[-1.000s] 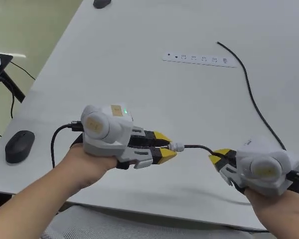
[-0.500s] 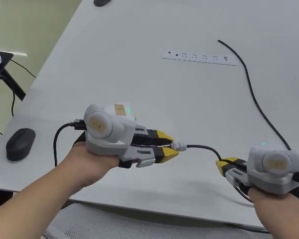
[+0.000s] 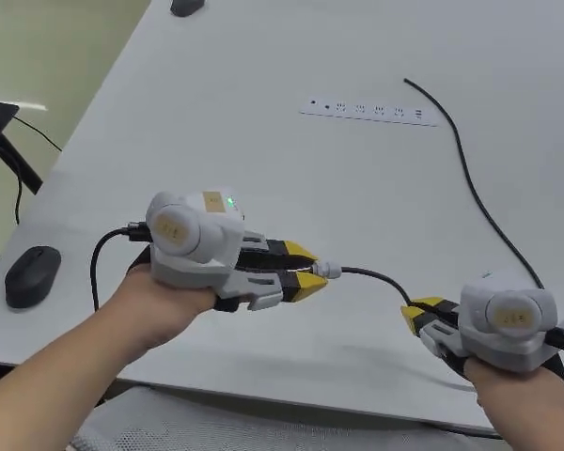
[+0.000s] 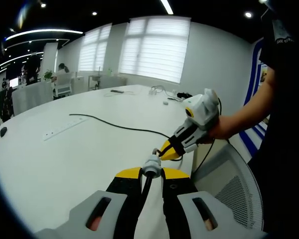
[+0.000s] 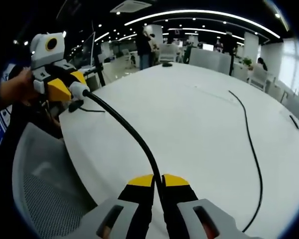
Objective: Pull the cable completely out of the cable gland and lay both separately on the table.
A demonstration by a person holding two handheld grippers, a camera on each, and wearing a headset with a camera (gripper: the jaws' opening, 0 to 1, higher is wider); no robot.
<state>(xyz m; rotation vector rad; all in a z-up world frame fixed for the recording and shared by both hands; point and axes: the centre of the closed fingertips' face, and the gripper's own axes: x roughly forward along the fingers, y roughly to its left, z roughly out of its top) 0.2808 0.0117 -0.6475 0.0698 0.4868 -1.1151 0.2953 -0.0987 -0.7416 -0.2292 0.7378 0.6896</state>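
**Around the white table**

A white table (image 3: 263,169) is seen, and a white power strip (image 3: 368,111) is laid flat on it toward the far side. A long black cord (image 3: 473,191) is trailed across the tabletop, close past the strip's right end. A dark computer mouse (image 3: 32,275) is set near the table's left edge. A second dark, rounded item (image 3: 186,7) is cut off at the far edge. A grey mesh chair (image 3: 174,418) is tucked below the near edge. Blind-covered windows (image 4: 152,47) are shown in the left gripper view.
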